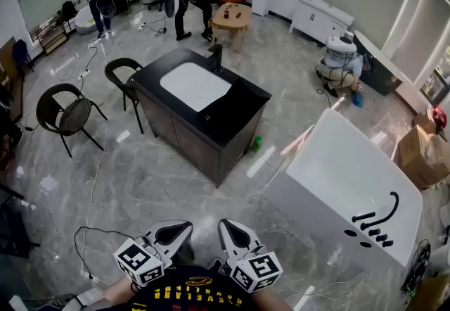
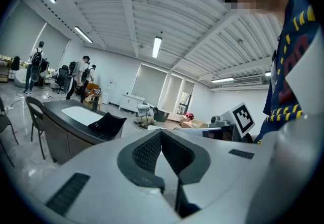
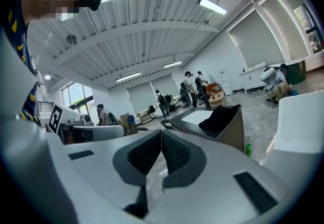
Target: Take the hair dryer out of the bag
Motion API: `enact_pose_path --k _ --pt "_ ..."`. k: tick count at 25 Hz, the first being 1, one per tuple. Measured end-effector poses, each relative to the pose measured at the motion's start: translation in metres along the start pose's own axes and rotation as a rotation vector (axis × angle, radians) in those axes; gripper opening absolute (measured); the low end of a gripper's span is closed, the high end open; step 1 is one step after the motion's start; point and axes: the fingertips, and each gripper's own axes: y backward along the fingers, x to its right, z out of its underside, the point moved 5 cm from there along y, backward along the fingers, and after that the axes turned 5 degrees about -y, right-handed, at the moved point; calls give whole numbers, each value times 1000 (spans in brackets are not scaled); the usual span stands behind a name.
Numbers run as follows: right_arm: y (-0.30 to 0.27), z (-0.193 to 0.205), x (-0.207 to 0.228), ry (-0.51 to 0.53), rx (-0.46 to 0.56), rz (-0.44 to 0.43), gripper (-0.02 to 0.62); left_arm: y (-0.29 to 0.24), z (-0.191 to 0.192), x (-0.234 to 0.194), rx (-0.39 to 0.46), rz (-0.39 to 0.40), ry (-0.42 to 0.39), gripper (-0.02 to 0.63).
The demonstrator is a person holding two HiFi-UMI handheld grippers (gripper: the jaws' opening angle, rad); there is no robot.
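A black bag (image 2: 106, 124) lies on the near end of a dark counter (image 1: 232, 130) with a white inlay, across the floor from me. The same bag (image 3: 218, 115) shows in the right gripper view. No hair dryer is visible. Both grippers are held close to my body, far short of the counter. My left gripper (image 1: 176, 231) is shut, its ribbed pads meeting at the tips (image 2: 161, 133) with nothing between them. My right gripper (image 1: 233, 231) is shut too, its pads touching at the tips (image 3: 161, 133), empty.
Two black chairs (image 1: 67, 114) stand left of the counter. A white table (image 1: 330, 169) with black parts on it is at the right. Cables (image 1: 91, 239) trail on the marble floor. People stand at the back; one crouches (image 1: 341, 63). Cardboard boxes (image 1: 422, 155) sit far right.
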Motion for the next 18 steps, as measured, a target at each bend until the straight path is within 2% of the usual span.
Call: enact_pose_path --k 8,18 --pt "-80 -23 4 42 -16 55 9 -21 -18 -90 14 50 34 2" --pt "-170 -31 4 52 -71 106 9 -27 -26 -186 22 91 97 2"
